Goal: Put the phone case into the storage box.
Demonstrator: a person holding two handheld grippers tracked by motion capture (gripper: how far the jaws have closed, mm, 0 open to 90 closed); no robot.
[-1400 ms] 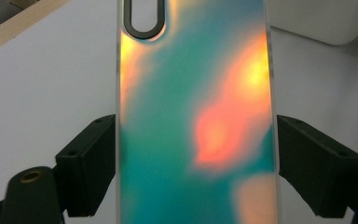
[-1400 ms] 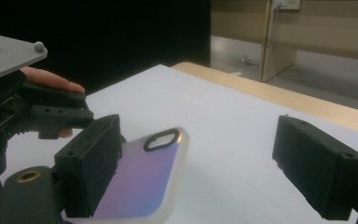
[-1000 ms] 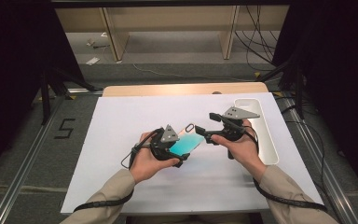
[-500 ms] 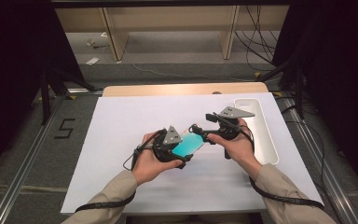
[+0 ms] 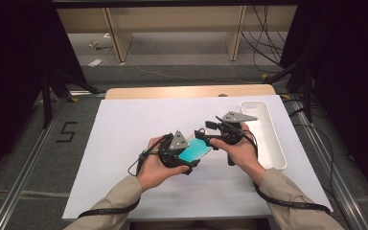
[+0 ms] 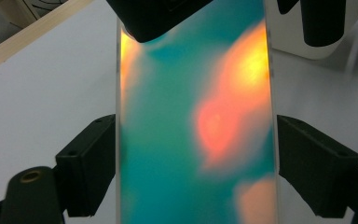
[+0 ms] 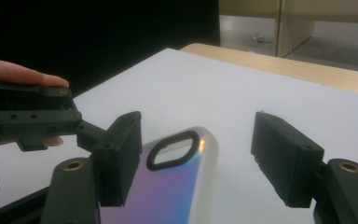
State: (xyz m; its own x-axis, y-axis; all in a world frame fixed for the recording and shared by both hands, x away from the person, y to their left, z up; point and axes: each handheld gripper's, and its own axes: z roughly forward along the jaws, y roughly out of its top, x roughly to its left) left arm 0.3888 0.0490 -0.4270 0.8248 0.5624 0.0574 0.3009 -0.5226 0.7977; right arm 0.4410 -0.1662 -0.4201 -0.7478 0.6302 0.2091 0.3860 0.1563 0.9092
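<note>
Between the left claw's (image 6: 196, 154) jaws, iridescent teal-orange phone case (image 6: 191, 140).

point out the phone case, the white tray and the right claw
phone case (image 5: 195, 151), high view, middle of its teal iridescent face
white tray (image 5: 277, 153), high view, right rim
right claw (image 7: 196, 161), right gripper view, midway between its jaw pads, around the case end

The one thing I can read is a black numeral 5 (image 5: 67, 132) marked on the grey floor (image 5: 33, 158) left of the table; nothing else seems to carry lettering, though the phone case's (image 5: 195, 150) surface is blurred.
</note>
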